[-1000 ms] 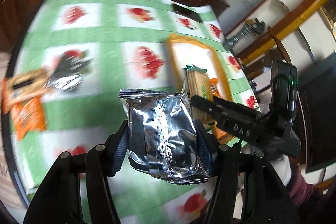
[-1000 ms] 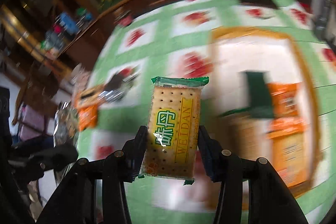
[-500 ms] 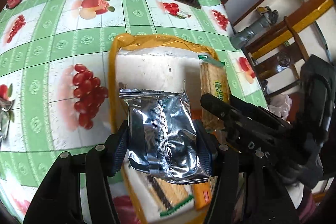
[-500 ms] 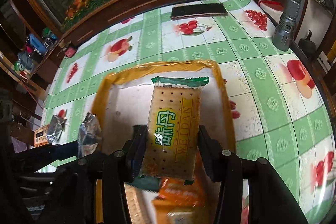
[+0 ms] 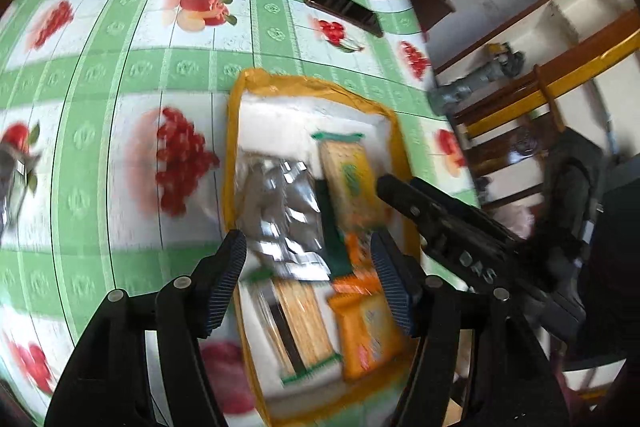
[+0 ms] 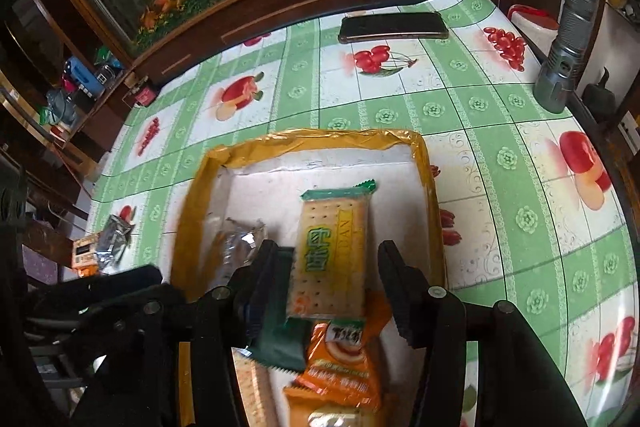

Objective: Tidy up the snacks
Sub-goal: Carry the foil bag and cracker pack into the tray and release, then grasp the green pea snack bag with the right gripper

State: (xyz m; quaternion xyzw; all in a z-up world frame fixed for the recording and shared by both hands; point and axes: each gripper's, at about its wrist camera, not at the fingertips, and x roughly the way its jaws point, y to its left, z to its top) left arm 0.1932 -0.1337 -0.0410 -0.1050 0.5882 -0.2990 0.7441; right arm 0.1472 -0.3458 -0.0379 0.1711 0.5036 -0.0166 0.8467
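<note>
A: Left gripper (image 5: 306, 285)?
B: Its fingers have just been opening and stand apart, gripping nothing. The silver packet (image 5: 280, 215) shows blurred between and above the tips, over the left part of the tray (image 5: 234, 131); neither pad presses on it.

A: Right gripper (image 6: 326, 287)?
B: Same: its fingers have just been opening, with a gap on the right side of the cracker pack (image 6: 330, 259). The left pad looks very close to the pack's edge, can't tell if it touches. No grip.

A: Where's the cracker pack?
B: Centre of the right wrist frame, inside the yellow-rimmed tray, green end toward the top. Its lower end overlaps an orange packet (image 6: 340, 363) and a dark green packet (image 6: 280, 339). The silver packet sits left of it, lower left of the tray.

A: Anything else in the tray?
B: Another cracker pack (image 5: 300, 323), lower middle of the left wrist frame, next to the orange one.

A: Outside the tray?
B: Green checked fruit-print cloth on the counter (image 6: 500, 131). Phone (image 6: 392, 27) top centre, silver flashlight (image 6: 564, 59) upper right. More snacks (image 6: 102, 243) at the left edge, well apart from the tray.
</note>
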